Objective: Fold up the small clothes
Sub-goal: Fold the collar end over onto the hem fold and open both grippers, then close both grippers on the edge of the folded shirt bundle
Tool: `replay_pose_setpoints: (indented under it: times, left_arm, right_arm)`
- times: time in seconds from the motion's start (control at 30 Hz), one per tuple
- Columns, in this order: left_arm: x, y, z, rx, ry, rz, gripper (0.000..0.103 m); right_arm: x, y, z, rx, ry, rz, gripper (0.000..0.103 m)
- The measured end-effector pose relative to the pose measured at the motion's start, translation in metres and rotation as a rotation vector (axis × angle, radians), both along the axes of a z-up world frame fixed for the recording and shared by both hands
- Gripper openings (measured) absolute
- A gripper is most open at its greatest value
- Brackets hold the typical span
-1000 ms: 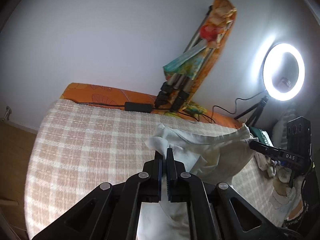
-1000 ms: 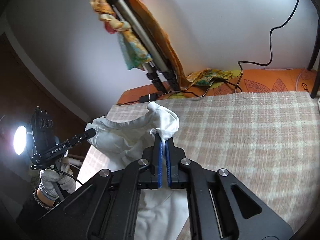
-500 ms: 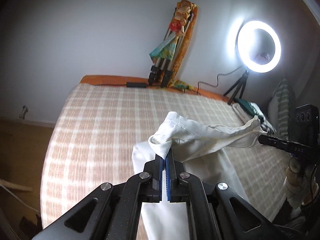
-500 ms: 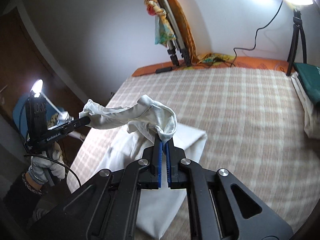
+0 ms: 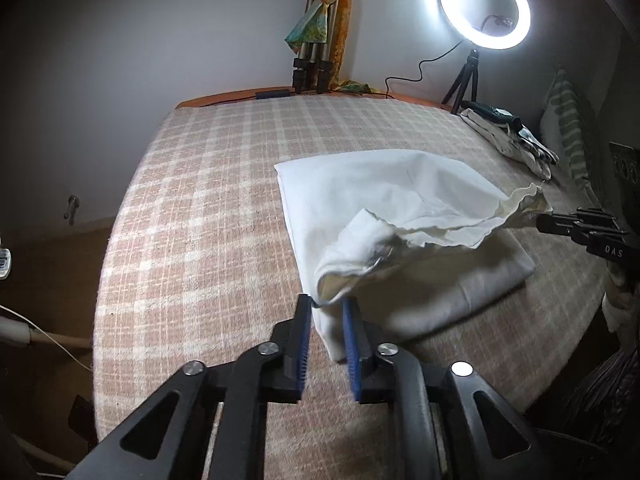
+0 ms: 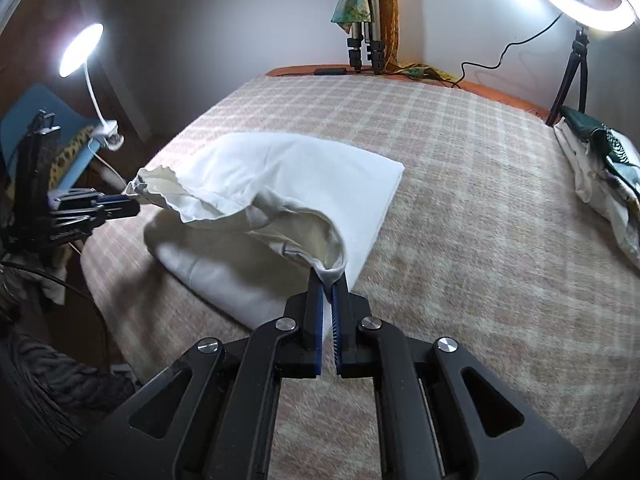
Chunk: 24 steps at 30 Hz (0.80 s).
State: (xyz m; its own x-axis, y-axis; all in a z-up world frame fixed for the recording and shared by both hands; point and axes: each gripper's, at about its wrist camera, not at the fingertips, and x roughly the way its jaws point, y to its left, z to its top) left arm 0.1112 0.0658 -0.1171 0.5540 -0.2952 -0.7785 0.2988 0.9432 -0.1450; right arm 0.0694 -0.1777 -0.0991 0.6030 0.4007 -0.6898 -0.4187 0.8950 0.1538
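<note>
A white garment [image 5: 384,196] lies on the checked bedcover [image 5: 200,208], its near edge lifted and stretched between both grippers. My left gripper [image 5: 327,304] has its jaws parted, and the garment's corner hangs loosely between the blue pads. In the right wrist view the garment [image 6: 304,176] runs from my right gripper [image 6: 327,280] to the left gripper [image 6: 116,206] at the left. The right jaws are nearly closed and pinch the other corner. The right gripper also shows in the left wrist view [image 5: 552,220], holding the frilled edge.
A ring light [image 5: 484,4] on a small tripod stands at the back right. A folded tripod with coloured cloth [image 5: 320,32] leans on the wall. A pile of clothes [image 5: 508,136] lies at the bed's right edge. A desk lamp [image 6: 80,48] shines left of the bed.
Both grippers pulled back toward me and lowered, laying the garment's body flat on the bed. The left jaws have opened from shut.
</note>
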Motion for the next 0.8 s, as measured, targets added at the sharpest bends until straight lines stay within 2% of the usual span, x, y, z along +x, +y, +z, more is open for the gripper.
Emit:
replay_pose_setpoints:
  times: [0.07, 0.13, 0.23, 0.27, 0.3, 0.37, 0.5, 0.6, 0.7, 0.73, 0.77, 0.8]
  left_arm:
    - [-0.009, 0.005, 0.003, -0.020, 0.002, 0.001, 0.024]
    - [-0.016, 0.014, 0.006, -0.057, 0.008, 0.026, 0.033]
    - [-0.014, 0.026, 0.005, -0.125, 0.049, 0.076, 0.035]
    - [-0.010, 0.029, 0.001, -0.157, 0.076, 0.098, 0.039]
    - [-0.005, 0.032, -0.003, -0.194, 0.106, 0.123, 0.040]
    - [0.002, 0.037, -0.011, -0.266, 0.156, 0.167, 0.043]
    - [0.014, 0.040, -0.015, -0.370, 0.207, 0.214, 0.044]
    - [0.020, 0.047, -0.019, -0.441, 0.240, 0.255, 0.046]
    - [0.023, 0.050, -0.025, -0.449, 0.259, 0.284, 0.044]
    - [0.024, 0.048, -0.027, -0.442, 0.266, 0.282, 0.038]
    - [0.024, 0.047, -0.028, -0.436, 0.270, 0.274, 0.027]
    - [0.024, 0.044, -0.029, -0.426, 0.272, 0.265, 0.024]
  right_arm:
    - [-0.009, -0.004, 0.001, -0.002, -0.002, 0.011, 0.005]
    - [-0.020, -0.008, 0.001, 0.002, -0.003, 0.020, 0.005]
    - [-0.027, -0.020, 0.002, 0.082, 0.037, 0.019, 0.005]
    - [-0.026, -0.026, 0.001, 0.134, 0.065, 0.016, 0.010]
    - [-0.024, -0.028, -0.001, 0.170, 0.087, 0.010, 0.024]
    - [-0.019, -0.033, -0.007, 0.232, 0.130, -0.022, 0.046]
    - [-0.005, -0.042, -0.021, 0.399, 0.230, -0.041, 0.047]
    - [0.005, -0.045, -0.033, 0.469, 0.297, -0.066, 0.047]
    - [0.011, -0.047, -0.042, 0.508, 0.329, -0.085, 0.047]
    - [0.013, -0.045, -0.045, 0.507, 0.340, -0.085, 0.047]
    - [0.015, -0.043, -0.046, 0.495, 0.344, -0.086, 0.043]
    - [0.015, -0.041, -0.047, 0.477, 0.341, -0.085, 0.033]
